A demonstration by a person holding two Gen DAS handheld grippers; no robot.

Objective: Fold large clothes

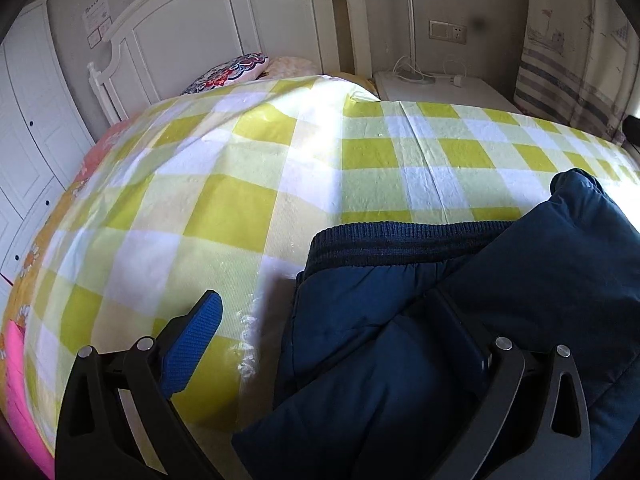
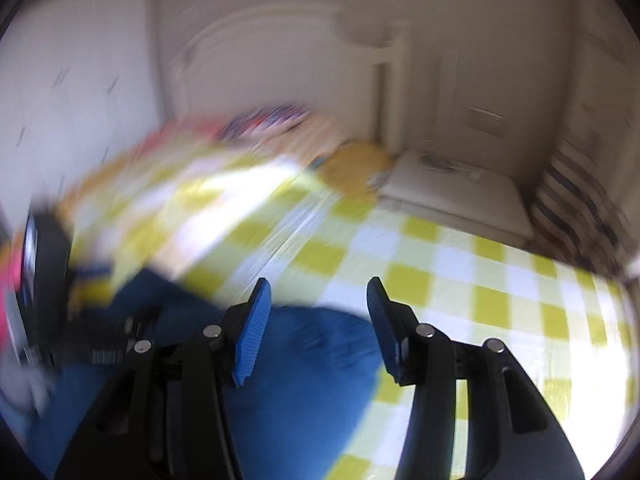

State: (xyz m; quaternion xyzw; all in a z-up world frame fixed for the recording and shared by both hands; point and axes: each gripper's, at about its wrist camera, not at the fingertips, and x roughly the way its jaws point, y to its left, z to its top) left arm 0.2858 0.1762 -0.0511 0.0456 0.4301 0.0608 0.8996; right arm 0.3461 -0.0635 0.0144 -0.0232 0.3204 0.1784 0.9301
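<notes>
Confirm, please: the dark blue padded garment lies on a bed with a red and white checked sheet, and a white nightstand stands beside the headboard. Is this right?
One detail is wrong: the checked sheet is yellow-green and white, not red and white, as the left wrist view shows clearly. The rest holds: the dark blue padded garment lies on the bed, and a white nightstand stands beside the headboard.

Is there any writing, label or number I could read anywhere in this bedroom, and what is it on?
Nothing is legible.
Paper notices on the wall beside the headboard: print too small.
Barcode sticker in the right wrist view: blurred, unreadable.
</notes>
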